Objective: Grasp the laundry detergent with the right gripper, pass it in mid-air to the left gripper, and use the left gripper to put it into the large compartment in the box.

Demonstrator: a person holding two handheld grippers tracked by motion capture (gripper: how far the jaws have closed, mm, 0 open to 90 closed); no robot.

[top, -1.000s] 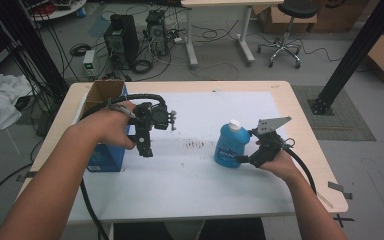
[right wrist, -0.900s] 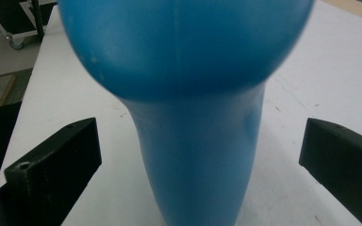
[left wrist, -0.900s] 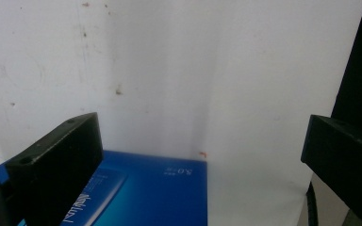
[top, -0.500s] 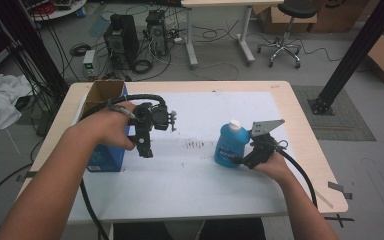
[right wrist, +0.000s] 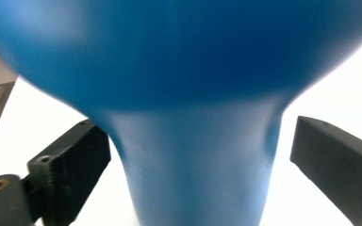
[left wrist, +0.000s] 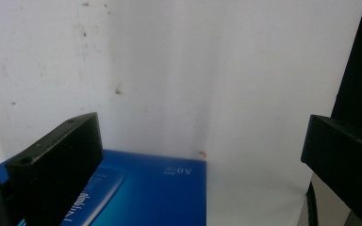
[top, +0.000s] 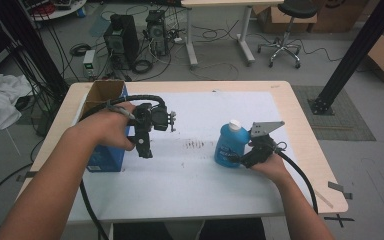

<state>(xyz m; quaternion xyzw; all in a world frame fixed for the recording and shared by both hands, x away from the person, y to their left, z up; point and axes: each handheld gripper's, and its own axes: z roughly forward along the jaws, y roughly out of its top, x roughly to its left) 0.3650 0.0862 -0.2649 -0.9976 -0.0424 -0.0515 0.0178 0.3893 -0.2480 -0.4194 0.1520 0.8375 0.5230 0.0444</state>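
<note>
A blue bottle point(top: 228, 145) with a white cap stands upright on the white table cover, right of centre. My right gripper point(top: 241, 158) is at its right side, low down. In the right gripper view the bottle point(right wrist: 193, 70) narrows between the open jaws; the left jaw sits close to it and a gap remains at the right jaw. My left gripper point(top: 145, 149) points down beside a blue box point(top: 105, 156) at the table's left. The left gripper view looks down on the white cover, with the box's corner point(left wrist: 160, 188) below the wide-open gripper point(left wrist: 202, 134).
The blue box has an open cardboard top point(top: 102, 92) near the table's far left corner. The white cover point(top: 200, 180) has dark smudges at its middle. Bare wooden table edge point(top: 307, 135) runs along the right. Computer towers, cables and a stool stand on the floor beyond.
The right hand has edged a little left, closer in on the bottle. The left gripper and the box have not moved.
</note>
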